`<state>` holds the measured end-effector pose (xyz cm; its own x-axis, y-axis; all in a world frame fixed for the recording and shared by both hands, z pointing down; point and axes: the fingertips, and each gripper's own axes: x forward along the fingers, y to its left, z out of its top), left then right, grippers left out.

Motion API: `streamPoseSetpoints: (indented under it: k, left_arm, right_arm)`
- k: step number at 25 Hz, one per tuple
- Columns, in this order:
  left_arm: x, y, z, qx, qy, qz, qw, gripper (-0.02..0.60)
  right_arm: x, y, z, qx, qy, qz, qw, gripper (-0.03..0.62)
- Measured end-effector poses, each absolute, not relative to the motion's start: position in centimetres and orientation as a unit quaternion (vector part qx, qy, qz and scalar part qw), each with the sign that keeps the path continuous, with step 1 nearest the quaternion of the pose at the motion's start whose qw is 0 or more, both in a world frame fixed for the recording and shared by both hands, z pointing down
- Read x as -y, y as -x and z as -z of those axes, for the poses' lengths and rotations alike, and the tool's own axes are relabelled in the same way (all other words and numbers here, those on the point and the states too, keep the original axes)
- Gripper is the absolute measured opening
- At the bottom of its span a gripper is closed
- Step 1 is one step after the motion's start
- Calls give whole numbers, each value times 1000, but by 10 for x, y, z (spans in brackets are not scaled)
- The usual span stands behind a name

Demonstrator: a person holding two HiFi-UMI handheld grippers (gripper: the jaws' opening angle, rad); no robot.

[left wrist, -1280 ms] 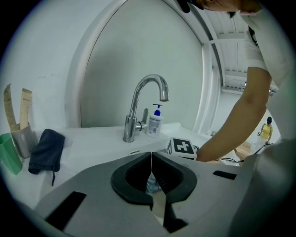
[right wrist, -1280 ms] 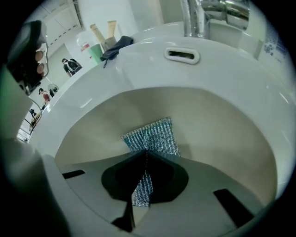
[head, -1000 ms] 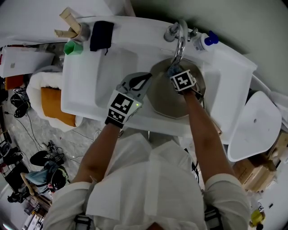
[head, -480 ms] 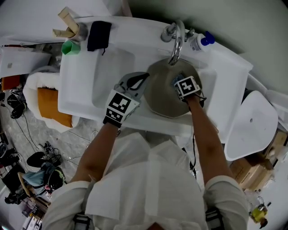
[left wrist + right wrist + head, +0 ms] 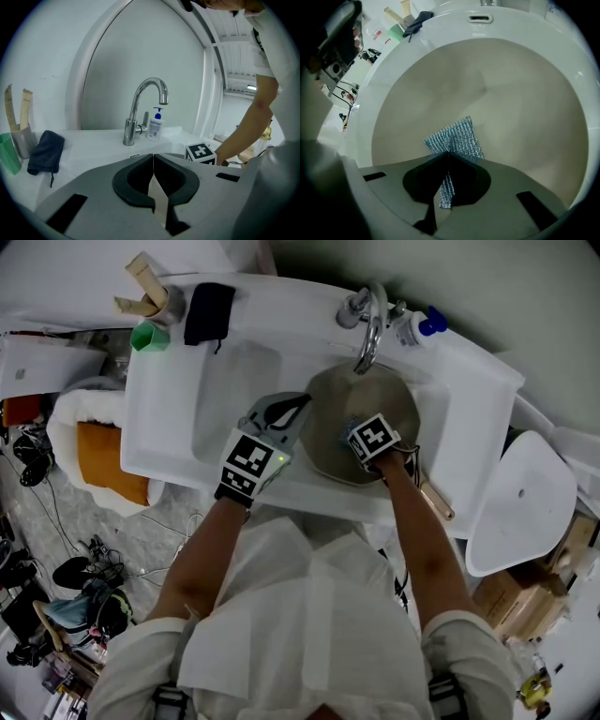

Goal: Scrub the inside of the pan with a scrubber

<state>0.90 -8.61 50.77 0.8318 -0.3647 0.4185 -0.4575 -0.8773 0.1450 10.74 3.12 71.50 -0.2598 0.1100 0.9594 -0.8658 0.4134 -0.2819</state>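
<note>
Right gripper has its fingers pinched tight on the scrubber, down inside the pan in the sink. Left gripper fingers look clamped on the rim. It's a thin grip, so if you push hard the scrubber probably slips out.

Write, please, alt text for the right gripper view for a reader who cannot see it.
The right gripper, fingers shut on a glittery mesh scrubber, holds it inside a pale round pan that fills the view. Beyond the pan curves the white sink rim, with a dark cloth at the top.
</note>
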Motion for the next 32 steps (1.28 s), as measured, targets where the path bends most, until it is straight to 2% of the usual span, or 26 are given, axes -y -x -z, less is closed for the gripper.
streamPoseSetpoints:
  k: [9,19,32]
  left_arm:
    - [84,-4,-508,219,-948,-196,120,17]
    - [84,-6,-507,216,-949,-199,116,17]
    - [87,0,-508,220,-947,-202,114,17]
  right_arm:
    - [-17,-64,-718,691,-283,-440,500,14]
    - [21,-45,-718,717,-310,-421,461,14]
    - [62,-118,-719,673,-396,-406,474,14]
